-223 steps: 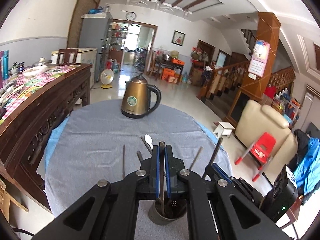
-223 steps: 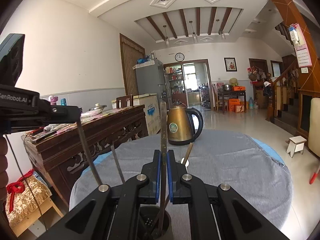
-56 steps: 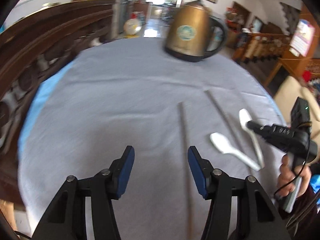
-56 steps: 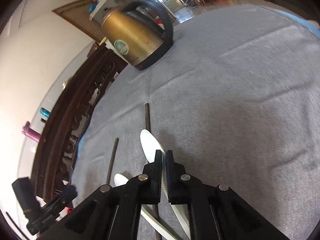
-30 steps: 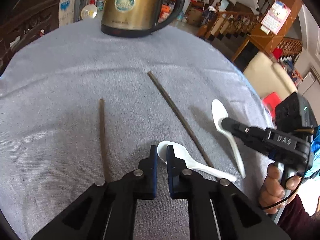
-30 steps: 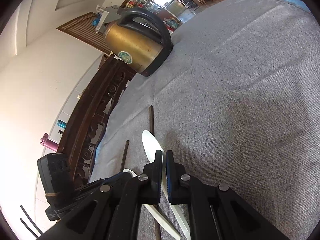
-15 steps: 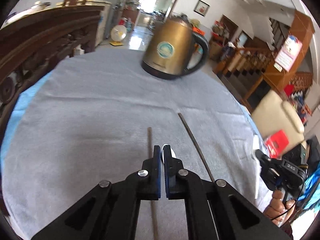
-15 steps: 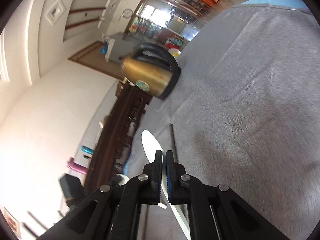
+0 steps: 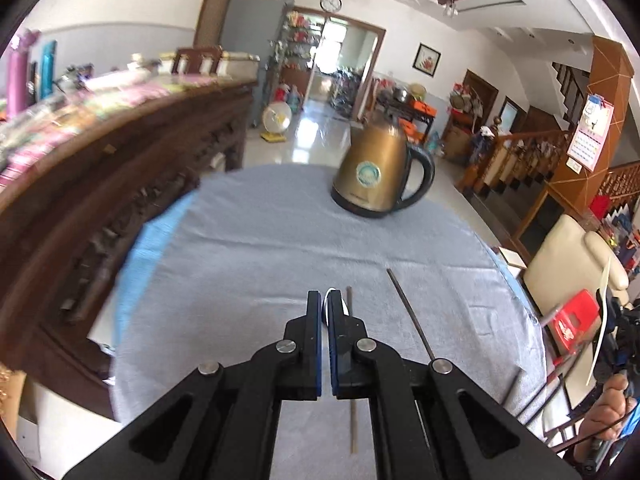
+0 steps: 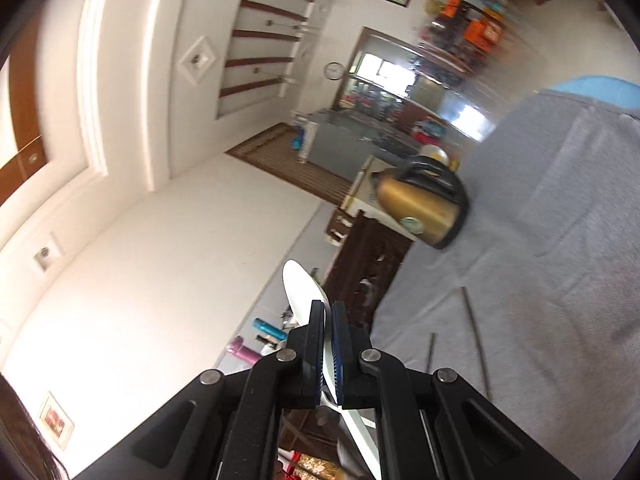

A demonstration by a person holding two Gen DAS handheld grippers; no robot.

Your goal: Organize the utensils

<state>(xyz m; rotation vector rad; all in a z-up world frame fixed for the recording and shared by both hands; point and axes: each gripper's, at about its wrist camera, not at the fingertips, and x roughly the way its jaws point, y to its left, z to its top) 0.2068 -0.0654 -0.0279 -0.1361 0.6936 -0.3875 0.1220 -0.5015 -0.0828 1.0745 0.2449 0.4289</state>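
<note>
- Two white spoons are off the counter (image 9: 256, 248), one in each gripper; the left gripper (image 9: 325, 308) has its jaws shut on a white spoon (image 9: 330, 294) of which only a sliver of the bowl shows past the tips.
- The right gripper (image 10: 328, 312) clamps the second spoon (image 10: 301, 292) by its handle, bowl forward and handle trailing back under the jaws; this view is rolled hard to one side.
- Both chopsticks lie flat on the grey cloth, long axes running roughly away from the left gripper: one chopstick (image 9: 352, 400) passes just beside and under its right finger, the other chopstick (image 9: 410, 314) angles off to the right, apart from it.
- My judgement: the left gripper is the nearer one to either stick, but it must first put down its spoon.
- No holder shows in either view, so where the spoons go cannot be told.
- Against a second ago, both spoons have left the cloth and both grippers have risen; the kettle (image 9: 380, 172) stands where it did.
</note>
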